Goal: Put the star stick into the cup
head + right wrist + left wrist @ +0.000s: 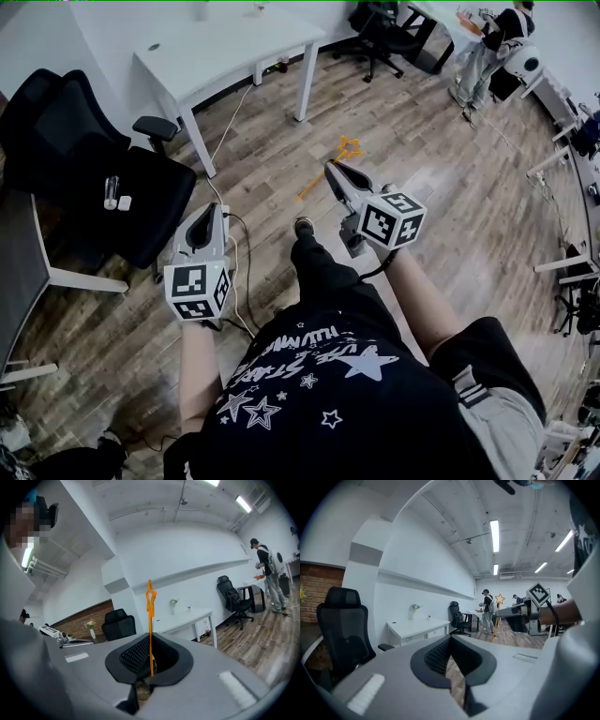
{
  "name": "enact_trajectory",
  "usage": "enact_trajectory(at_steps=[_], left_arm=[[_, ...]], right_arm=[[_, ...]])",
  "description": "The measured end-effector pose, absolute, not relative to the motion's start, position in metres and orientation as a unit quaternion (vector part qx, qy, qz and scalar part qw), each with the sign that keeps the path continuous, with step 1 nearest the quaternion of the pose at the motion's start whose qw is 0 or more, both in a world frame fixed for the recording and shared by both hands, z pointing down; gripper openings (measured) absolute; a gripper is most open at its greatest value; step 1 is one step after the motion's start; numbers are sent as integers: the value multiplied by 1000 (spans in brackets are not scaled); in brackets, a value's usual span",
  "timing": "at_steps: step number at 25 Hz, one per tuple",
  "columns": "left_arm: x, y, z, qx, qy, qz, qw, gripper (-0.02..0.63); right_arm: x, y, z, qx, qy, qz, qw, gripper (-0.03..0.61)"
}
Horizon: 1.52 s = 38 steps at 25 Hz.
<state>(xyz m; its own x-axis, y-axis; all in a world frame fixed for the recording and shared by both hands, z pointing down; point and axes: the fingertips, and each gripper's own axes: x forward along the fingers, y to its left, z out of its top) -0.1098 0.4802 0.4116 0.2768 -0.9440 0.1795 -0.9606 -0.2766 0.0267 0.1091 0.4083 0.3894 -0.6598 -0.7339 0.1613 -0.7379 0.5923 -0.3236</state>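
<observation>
The star stick (pixel 325 172) is a thin orange rod with a star at one end. My right gripper (pixel 334 171) is shut on it, with the star end (pixel 349 147) past the jaws and the tail slanting toward the floor. In the right gripper view the stick (pixel 150 634) stands upright between the pads. From the left gripper view I see the star (pixel 500 598) and the right gripper (pixel 516 611) off to the right. My left gripper (pixel 212 212) is held lower left, shut with nothing in it; only a thin slit of floor shows between its jaws. No cup is clearly visible.
A white desk (pixel 225 47) stands ahead and a black office chair (pixel 141 202) at the left, with a small clear container (pixel 112 191) on its seat. Another chair (pixel 380 33) and a person (pixel 487 47) are at the far right. A cable (pixel 234 272) runs over the wooden floor.
</observation>
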Motion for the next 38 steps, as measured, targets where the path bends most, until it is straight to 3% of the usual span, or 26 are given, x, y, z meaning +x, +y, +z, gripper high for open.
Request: enact_trajectory(at_steps=[11,28,38], left_arm=[[-120,403,434,789,-603,74,85,2],[-97,115,441,763,-626,116,114,2],[-96,18,435,739,-654,113,117,2]], right_arm=[[106,320,416,412,-885,214,-4,31],[108,26,446,353,-896,268,16,31],[112,-86,443,320,-910,262,14,31]])
